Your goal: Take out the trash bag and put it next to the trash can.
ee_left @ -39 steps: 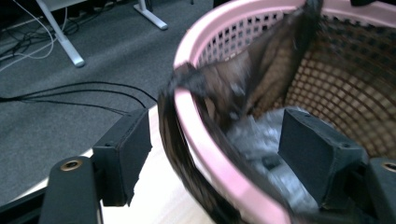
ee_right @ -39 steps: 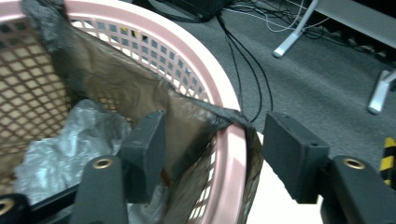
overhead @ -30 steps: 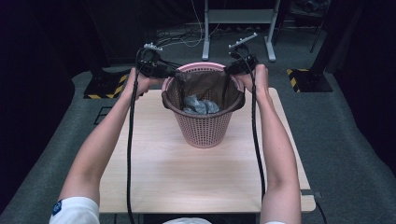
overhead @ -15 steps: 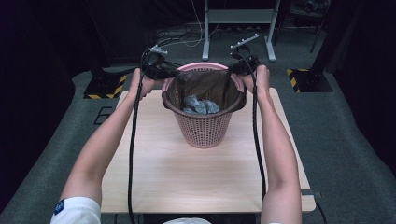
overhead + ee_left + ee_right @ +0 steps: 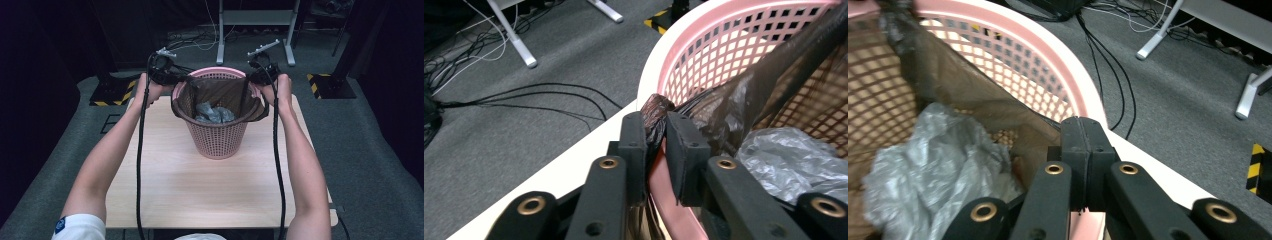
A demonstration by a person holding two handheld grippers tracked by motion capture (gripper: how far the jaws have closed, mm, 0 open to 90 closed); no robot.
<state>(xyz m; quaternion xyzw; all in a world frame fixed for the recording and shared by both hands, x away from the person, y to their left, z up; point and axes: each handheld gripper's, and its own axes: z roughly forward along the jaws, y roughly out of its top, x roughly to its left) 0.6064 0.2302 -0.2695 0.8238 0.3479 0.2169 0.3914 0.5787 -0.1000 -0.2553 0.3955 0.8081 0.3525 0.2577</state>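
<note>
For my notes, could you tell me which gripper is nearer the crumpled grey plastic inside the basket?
Roughly equal: the left gripper and right gripper sit at opposite rims, with the grey plastic midway.

Both arms reach forward, the left gripper (image 5: 167, 75) and right gripper (image 5: 260, 74) level, jaws pinched together.

Basket (image 5: 218, 135) stands on table (image 5: 200, 200); crumpled plastic (image 5: 214, 112) lies in it.

Grey carpet floor (image 5: 365, 150) with loose cables (image 5: 524, 97).
</note>
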